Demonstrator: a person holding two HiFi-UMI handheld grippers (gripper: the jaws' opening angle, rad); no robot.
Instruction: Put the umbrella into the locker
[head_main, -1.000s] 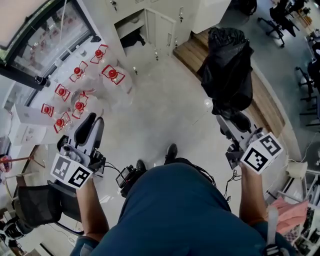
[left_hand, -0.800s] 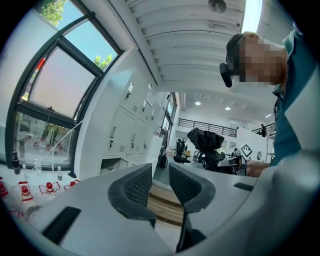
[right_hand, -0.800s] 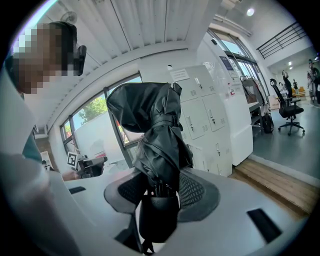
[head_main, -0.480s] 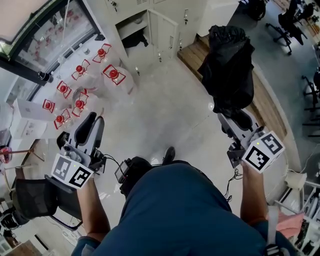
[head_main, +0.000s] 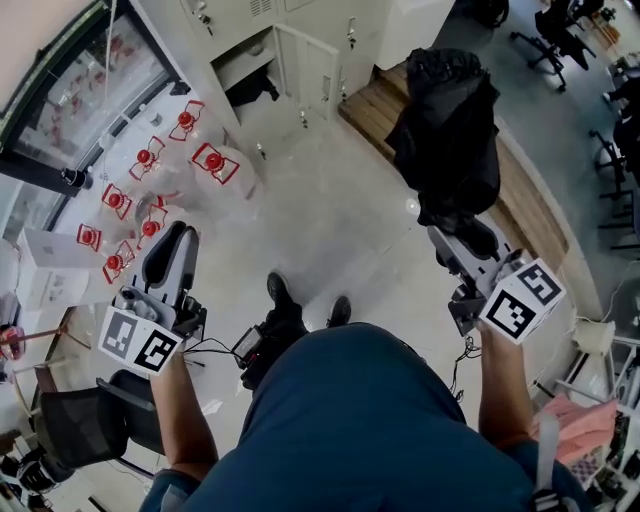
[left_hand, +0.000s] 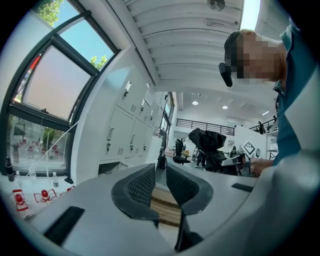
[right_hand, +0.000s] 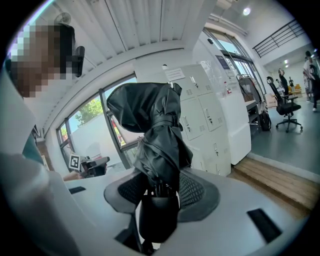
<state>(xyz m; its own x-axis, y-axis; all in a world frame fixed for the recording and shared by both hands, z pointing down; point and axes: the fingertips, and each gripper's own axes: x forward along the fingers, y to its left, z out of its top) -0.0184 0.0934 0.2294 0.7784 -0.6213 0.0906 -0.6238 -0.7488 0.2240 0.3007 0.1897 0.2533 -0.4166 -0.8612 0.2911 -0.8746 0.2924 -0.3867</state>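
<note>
folded umbrella (head_main: 445, 140) is clamped in right tool (head_main: 452, 235); empty left tool (left_hand: 160, 176) is being closed; open locker (head_main: 245, 75) is now approached more closely, insertion pending.

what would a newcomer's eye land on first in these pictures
The folded black umbrella stands up from the right tongs, which are shut on its lower end, at the head view's upper right. Next come the red-capped jugs clustered at upper left, with an open locker just beyond them. The left tongs, at lower left, are closing with nothing between them.
</note>
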